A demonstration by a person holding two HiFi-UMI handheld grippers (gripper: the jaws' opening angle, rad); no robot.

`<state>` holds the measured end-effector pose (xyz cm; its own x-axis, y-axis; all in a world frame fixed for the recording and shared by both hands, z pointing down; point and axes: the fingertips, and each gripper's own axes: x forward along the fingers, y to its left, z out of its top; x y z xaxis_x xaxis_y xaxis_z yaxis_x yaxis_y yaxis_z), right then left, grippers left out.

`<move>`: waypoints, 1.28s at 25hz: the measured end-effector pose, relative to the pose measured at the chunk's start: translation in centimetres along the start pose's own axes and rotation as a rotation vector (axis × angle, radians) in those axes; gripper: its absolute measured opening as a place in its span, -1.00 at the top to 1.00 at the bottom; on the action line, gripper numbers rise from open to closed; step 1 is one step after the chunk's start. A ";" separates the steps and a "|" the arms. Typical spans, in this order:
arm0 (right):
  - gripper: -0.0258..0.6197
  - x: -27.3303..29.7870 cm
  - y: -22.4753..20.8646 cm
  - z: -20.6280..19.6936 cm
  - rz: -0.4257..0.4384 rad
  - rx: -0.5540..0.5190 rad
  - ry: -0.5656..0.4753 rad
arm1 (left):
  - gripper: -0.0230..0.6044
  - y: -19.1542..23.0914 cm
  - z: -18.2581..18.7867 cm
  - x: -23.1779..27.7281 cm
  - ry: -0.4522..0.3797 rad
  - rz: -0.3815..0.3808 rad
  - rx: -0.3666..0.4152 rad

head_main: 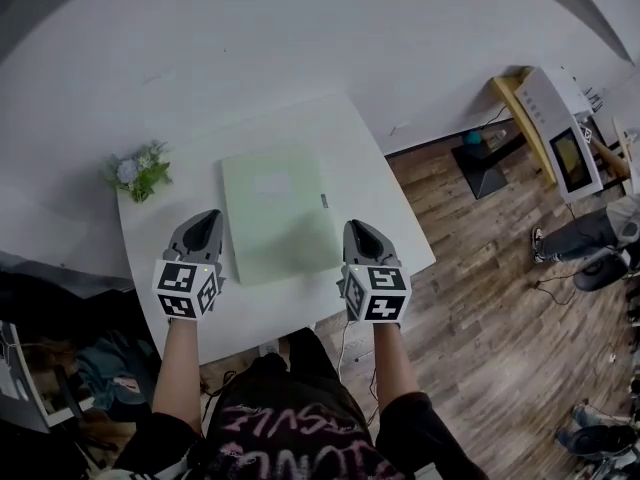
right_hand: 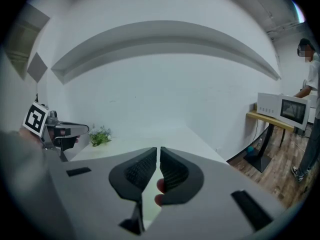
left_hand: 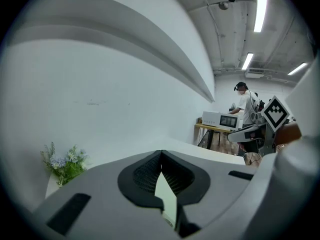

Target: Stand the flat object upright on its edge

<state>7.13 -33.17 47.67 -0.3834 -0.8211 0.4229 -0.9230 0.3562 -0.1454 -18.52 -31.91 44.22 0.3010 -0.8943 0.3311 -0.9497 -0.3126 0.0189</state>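
Flat green board [head_main: 277, 213] lying face-down flat on white bench [head_main: 385, 203], roughly mid-bench, long side running away from the person. Pale square patch showing near its middle.

Left tool [head_main: 205, 226] just off the board's near-left corner, tips pointing away from the person. Pads pressed together in the left gripper view, only a thin slit between them, pale green showing through the gap lower down.

Right tool [head_main: 358, 230] at the board's near-right corner, tip overlapping the board's right edge in the head view. Contact with the board: cannot tell. Pads pressed together here too, meeting on each other.

Both tools side by side at about the same depth, board's near end between them. Marker cubes facing up toward the head camera.

Small bunch of flowers [head_main: 140, 171] at the bench's far-left corner, well apart from the board. Microwave [head_main: 560, 143] on a separate stand off to the right, over wood floor [head_main: 480, 298].
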 end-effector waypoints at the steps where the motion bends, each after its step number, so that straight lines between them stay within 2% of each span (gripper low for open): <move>1: 0.83 0.5 -0.1 -0.4 0.007 0.002 0.011 | 0.88 0.1 -0.4 0.5 0.011 0.002 -0.004; 14: 0.80 5.5 -0.9 -3.9 0.070 0.040 0.127 | 0.87 1.0 -4.2 5.3 0.119 -0.001 -0.051; 17: 0.60 6.2 -0.6 -5.0 0.095 0.058 0.167 | 0.86 1.2 -5.3 5.9 0.148 -0.007 -0.060; 19: 0.47 6.7 -0.2 -5.8 0.115 0.061 0.191 | 0.73 1.5 -6.0 6.3 0.165 -0.006 -0.058; 21: 0.42 7.3 0.0 -6.4 0.124 0.062 0.213 | 0.59 1.8 -6.6 6.7 0.179 -0.006 -0.068; 25: 0.30 8.1 0.2 -7.6 0.141 0.074 0.255 | 0.48 2.2 -7.9 7.2 0.203 -0.008 -0.103; 29: 0.15 8.6 1.0 -8.6 0.197 0.129 0.303 | 0.26 2.6 -9.4 7.8 0.240 -0.028 -0.159; 32: 0.09 9.0 1.1 -9.1 0.206 0.132 0.334 | 0.14 2.6 -10.1 8.3 0.261 -0.042 -0.168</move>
<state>2.97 -36.09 59.49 -0.5491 -0.5412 0.6368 -0.8327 0.4194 -0.3615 -19.35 -36.88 56.55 0.3288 -0.7626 0.5571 -0.9444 -0.2710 0.1864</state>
